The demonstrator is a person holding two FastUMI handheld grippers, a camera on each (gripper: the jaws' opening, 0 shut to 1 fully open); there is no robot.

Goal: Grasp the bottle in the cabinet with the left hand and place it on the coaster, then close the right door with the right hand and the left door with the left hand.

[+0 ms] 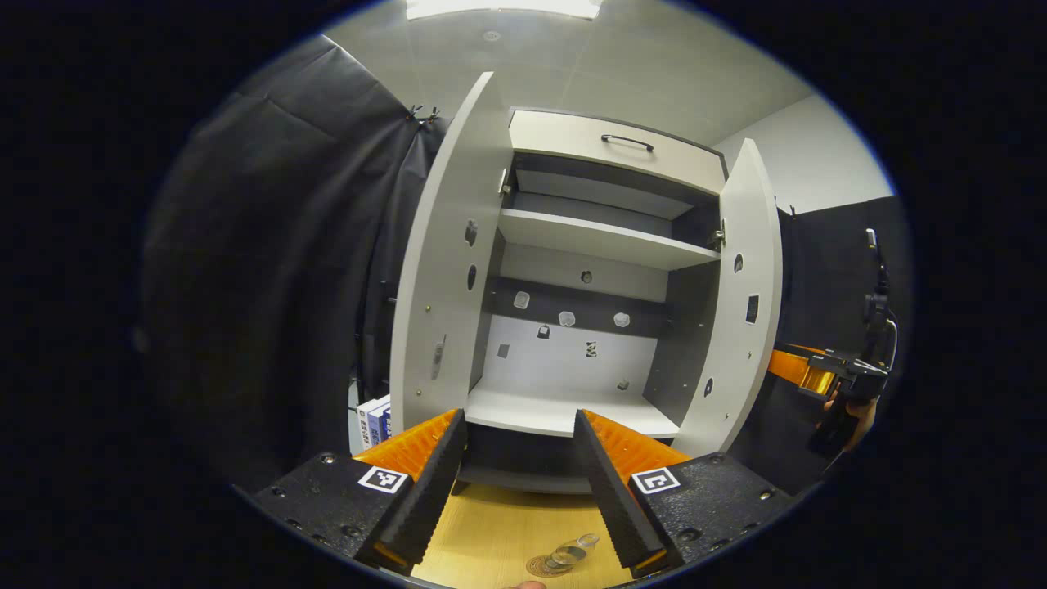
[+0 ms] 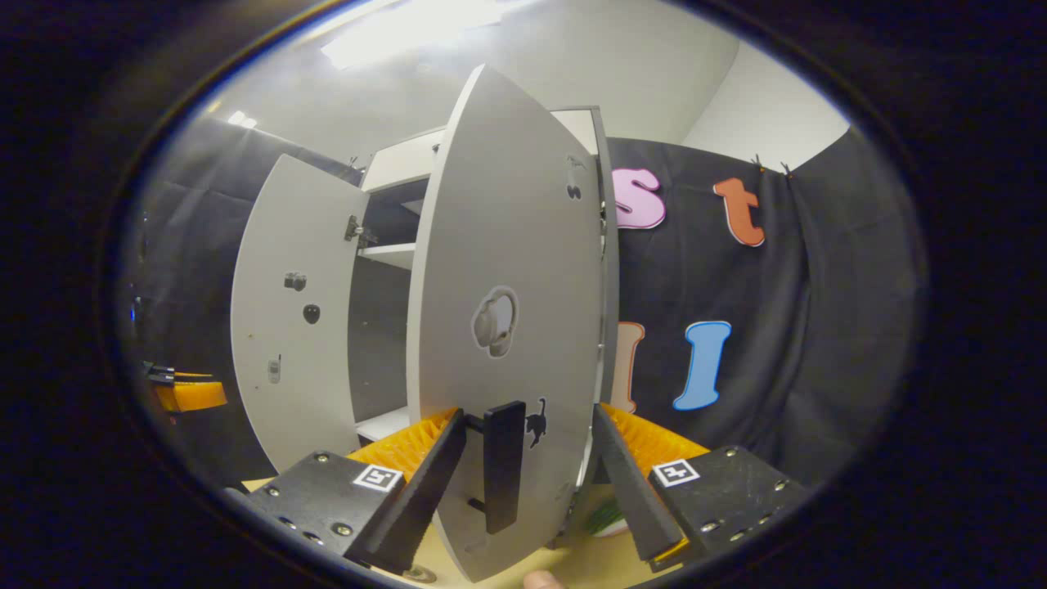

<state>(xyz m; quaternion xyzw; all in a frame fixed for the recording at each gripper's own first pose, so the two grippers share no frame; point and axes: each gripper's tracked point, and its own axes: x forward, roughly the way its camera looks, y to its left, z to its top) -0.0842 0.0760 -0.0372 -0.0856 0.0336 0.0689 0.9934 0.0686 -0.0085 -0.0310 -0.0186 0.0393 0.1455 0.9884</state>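
We judge the bottle (image 1: pixel 571 553) placed on the coaster (image 1: pixel 546 566), bottom centre; both doors remain open, our right gripper (image 2: pixel 523 466) spread around the right door (image 2: pixel 507 327), left gripper (image 1: pixel 519 483) apart

Black screw-studded gripper (image 1: pixel 519 491) bodies with square black-and-white markers, ribbed orange backing, serrated jaws.

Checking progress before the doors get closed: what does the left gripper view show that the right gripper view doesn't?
Left gripper view: the cabinet's inside shelves, the top drawer, and the bottle on the coaster on the table. Right gripper view: the right door's outer face and its black handle, between the open right gripper's fingers. Both: the left door, standing open.
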